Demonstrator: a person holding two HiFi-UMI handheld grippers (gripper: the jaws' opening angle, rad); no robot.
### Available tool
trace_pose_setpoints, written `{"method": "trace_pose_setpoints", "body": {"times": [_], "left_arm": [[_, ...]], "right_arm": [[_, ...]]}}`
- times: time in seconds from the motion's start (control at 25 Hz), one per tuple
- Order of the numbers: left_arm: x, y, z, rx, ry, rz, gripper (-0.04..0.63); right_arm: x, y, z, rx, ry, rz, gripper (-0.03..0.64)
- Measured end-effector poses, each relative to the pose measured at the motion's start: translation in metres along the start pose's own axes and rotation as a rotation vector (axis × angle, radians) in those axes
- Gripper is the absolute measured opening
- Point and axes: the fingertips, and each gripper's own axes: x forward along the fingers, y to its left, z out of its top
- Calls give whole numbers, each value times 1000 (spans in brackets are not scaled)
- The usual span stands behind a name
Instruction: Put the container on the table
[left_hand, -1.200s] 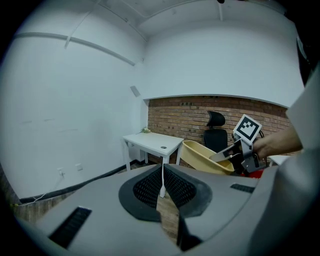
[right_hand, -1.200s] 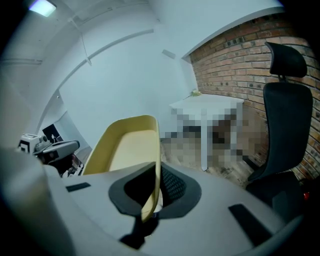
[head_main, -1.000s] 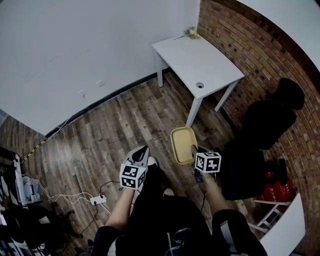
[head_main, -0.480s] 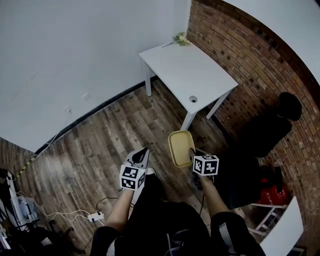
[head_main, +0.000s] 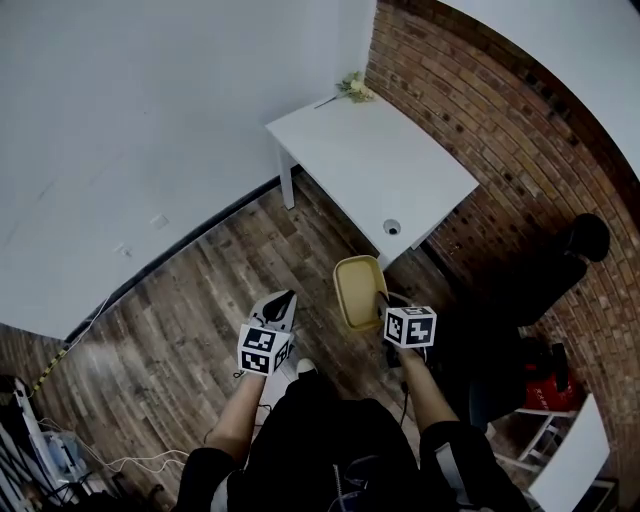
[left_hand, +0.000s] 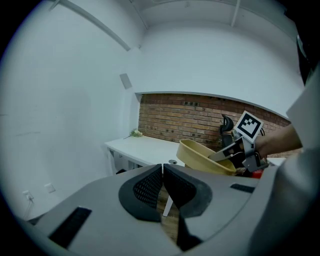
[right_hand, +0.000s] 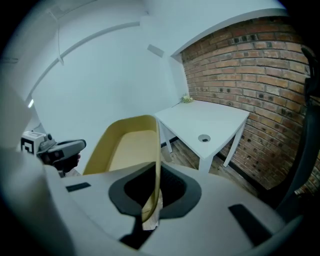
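Head view shows the shallow yellow plastic container (head_main: 358, 288), rim pinched by the jaws of the right gripper (head_main: 386, 306), short of the white tabletop (head_main: 385, 165), long axis toward it; the left gripper (head_main: 279, 308), jaws pressed together, hangs farther off.

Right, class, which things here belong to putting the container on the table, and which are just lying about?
Job in hand:
yellow container, clamped in the right hand-held gripper; white table.

Lying about:
flowers on the table's far corner; black chair; red object; left hand-held gripper, shut and empty.
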Motion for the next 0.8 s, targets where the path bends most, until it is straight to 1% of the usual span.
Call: {"method": "trace_pose_setpoints", "body": {"times": [0.2, 0.4, 0.56, 0.8], "left_arm": [[27, 32, 13, 5, 6, -28, 21], [44, 58, 16, 3, 19, -44, 21], [60, 67, 15, -4, 35, -60, 21], [90, 72, 13, -13, 65, -87, 21]], "right_arm": [[32, -4, 22, 22, 2, -26, 25], [55, -6, 25, 47, 21, -48, 25], [69, -14, 26, 68, 34, -59, 25], [87, -30, 40, 91, 35, -71, 25]]}}
